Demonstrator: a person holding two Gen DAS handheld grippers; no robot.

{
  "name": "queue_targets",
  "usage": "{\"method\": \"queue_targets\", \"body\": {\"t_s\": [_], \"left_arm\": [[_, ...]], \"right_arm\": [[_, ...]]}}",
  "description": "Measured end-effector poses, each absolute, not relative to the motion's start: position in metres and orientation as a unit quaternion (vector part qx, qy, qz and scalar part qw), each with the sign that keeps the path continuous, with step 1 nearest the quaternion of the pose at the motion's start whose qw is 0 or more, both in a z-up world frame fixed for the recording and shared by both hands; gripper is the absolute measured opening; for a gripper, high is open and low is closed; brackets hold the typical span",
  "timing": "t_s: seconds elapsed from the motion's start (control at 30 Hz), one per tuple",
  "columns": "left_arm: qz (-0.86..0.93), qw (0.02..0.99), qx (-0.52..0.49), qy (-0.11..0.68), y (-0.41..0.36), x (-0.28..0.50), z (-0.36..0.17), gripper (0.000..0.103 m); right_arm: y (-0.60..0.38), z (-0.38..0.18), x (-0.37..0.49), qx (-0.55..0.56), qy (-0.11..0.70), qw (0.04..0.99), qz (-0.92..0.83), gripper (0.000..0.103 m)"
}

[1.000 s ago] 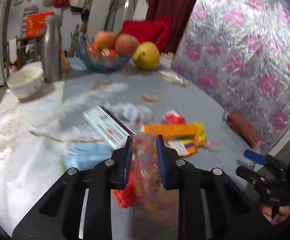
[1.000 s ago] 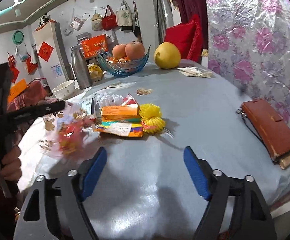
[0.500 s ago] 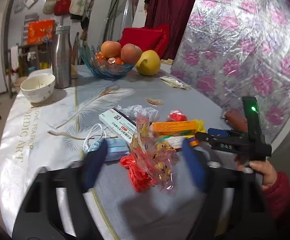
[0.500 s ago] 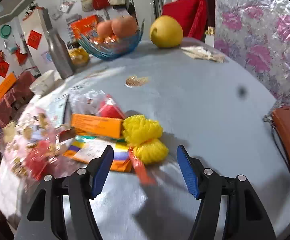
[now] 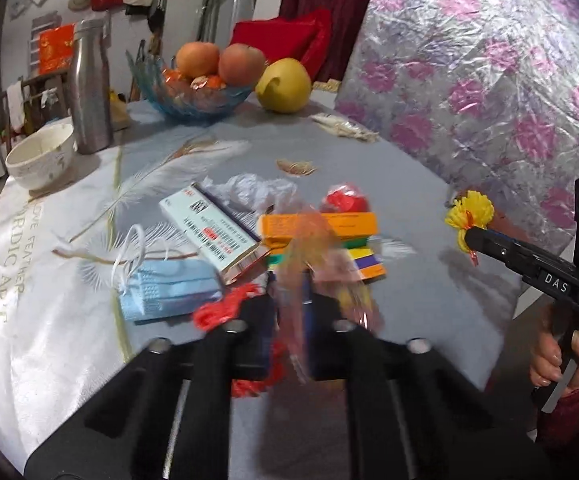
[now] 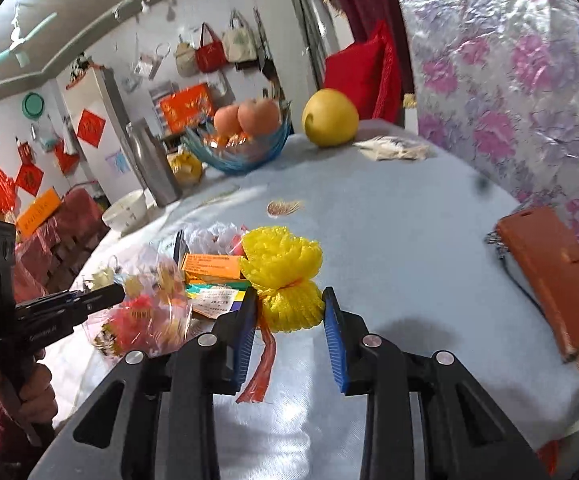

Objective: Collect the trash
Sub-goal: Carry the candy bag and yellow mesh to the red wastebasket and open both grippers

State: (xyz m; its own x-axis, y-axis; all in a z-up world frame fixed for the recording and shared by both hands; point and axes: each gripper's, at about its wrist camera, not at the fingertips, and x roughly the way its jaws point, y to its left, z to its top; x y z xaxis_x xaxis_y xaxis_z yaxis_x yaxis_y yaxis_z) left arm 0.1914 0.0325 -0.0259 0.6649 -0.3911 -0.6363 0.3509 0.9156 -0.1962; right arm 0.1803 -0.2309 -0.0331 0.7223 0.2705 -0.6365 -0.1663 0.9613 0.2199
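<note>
My left gripper point(image 5: 291, 300) is shut on a clear printed plastic bag point(image 5: 313, 248), which is blurred between its fingers; in the right wrist view the bag point(image 6: 145, 312) hangs from the left gripper point(image 6: 119, 290). My right gripper point(image 6: 289, 320) is closing on a yellow foam net point(image 6: 285, 276), with both blue pads against its lower lobe and a red strip dangling below. In the left wrist view that net point(image 5: 469, 212) sits at the right gripper's tip point(image 5: 467, 236), away from the pile. A blue face mask point(image 5: 169, 290), white box point(image 5: 213, 232), orange box point(image 5: 321, 226) and red wrapper point(image 5: 345, 200) lie on the table.
At the back of the round table stand a glass fruit bowl point(image 5: 193, 92), a yellow pomelo point(image 5: 283, 86), a steel bottle point(image 5: 89, 88) and a white bowl point(image 5: 41, 156). A brown wallet point(image 6: 549, 276) lies at the right edge. A floral foil wall point(image 5: 489, 80) borders the right side.
The left gripper opened, dropped the bag onto the table, then shut on it again. The right gripper moved in, narrowed around the yellow net and drew it right, away from the boxes.
</note>
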Motion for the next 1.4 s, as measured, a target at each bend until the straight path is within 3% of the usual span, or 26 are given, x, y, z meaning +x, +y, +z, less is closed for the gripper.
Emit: {"method": "queue_targets", "body": {"t_s": [0.43, 0.8, 0.93, 1.17, 1.3, 1.4], "left_arm": [[-0.266, 0.917, 0.005, 0.297, -0.031, 0.162, 0.027, 0.008], [-0.376, 0.878, 0.047, 0.293, -0.155, 0.129, 0.027, 0.008], [-0.421, 0.852, 0.063, 0.307, -0.205, 0.118, 0.016, 0.008], [-0.474, 0.805, 0.108, 0.341, -0.294, 0.101, -0.017, 0.008], [-0.493, 0.782, 0.131, 0.359, -0.335, 0.094, -0.041, 0.008], [-0.502, 0.765, 0.151, 0.374, -0.362, 0.088, -0.061, 0.008]], "right_arm": [[-0.298, -0.008, 0.117, 0.104, 0.303, 0.945, 0.070, 0.033], [-0.410, -0.004, 0.032, 0.125, 0.291, 0.948, -0.045, 0.033], [-0.462, -0.038, 0.004, 0.141, 0.324, 0.929, -0.106, 0.033], [-0.542, -0.149, -0.023, 0.212, 0.414, 0.865, -0.187, 0.033], [-0.572, -0.216, -0.024, 0.248, 0.474, 0.821, -0.201, 0.044], [-0.586, -0.231, -0.034, 0.289, 0.465, 0.812, -0.203, 0.044]]}}
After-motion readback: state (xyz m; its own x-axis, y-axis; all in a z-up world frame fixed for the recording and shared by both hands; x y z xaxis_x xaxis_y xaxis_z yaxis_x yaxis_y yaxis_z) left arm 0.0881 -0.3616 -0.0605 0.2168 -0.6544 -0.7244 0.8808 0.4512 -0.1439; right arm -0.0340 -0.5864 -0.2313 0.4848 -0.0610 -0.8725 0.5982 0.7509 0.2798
